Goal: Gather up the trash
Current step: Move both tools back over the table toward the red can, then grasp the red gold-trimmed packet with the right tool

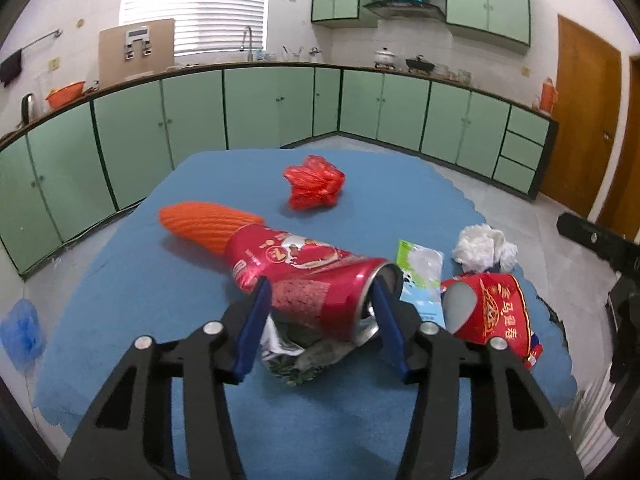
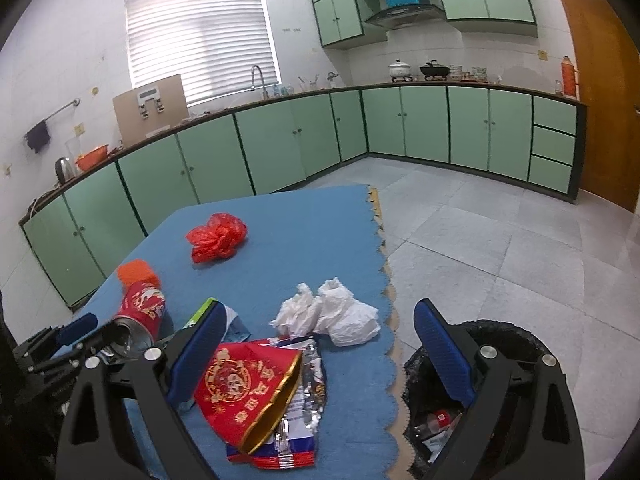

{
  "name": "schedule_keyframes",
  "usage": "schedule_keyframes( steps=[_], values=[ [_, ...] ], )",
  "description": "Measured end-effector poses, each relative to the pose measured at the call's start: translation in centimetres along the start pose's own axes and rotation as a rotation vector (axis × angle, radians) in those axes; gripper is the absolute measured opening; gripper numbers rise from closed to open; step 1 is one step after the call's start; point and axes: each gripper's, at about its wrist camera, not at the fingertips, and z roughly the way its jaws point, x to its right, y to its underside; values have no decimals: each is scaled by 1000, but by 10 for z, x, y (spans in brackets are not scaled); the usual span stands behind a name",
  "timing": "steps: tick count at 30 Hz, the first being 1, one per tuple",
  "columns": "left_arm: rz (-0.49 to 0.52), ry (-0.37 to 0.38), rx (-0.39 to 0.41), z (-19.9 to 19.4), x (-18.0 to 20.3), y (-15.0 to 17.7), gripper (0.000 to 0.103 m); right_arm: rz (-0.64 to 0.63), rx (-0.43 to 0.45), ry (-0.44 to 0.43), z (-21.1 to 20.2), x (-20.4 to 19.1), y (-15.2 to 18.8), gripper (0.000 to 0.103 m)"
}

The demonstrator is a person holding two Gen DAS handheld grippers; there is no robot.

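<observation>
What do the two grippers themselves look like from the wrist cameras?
Both match: the left gripper and right gripper have black angular linkage arms with silver round pivot bolts, and jaws faced with blue ribbed pads. No cables, sleeves or markings show.

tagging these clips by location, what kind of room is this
Most likely a home kitchen. Green cabinets run along two walls under a countertop, with a sink tap below the window and a range hood above pots on a stove. The trash lies on a table with a blue cover.
</observation>
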Motion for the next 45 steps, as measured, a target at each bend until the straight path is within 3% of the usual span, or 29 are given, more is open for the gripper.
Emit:
schedule_keyframes(
  steps=[19,22,24,31,37,42,45],
  values=[
    [33,2,-18,12,5,6,42,-22,-25,-9,7,-7,4,92],
    [26,9,-23,10,5,5,45,-20,-28,-11,8,-6,6,92],
    [26,18,-18,7,7,6,57,-21,-29,-11,8,-6,6,92],
    [61,30,-3,-3,26,12,61,-18,-27,-11,7,-3,7,91],
    [98,64,8,-8,46,15,47,-3,-17,-2,5,4,6,91],
    [96,57,-26,2,50,18,28,9,-17,7,4,11,7,91],
    [95,58,0,-5,52,16,28,14,-19,11,5,12,8,91]
  ],
)
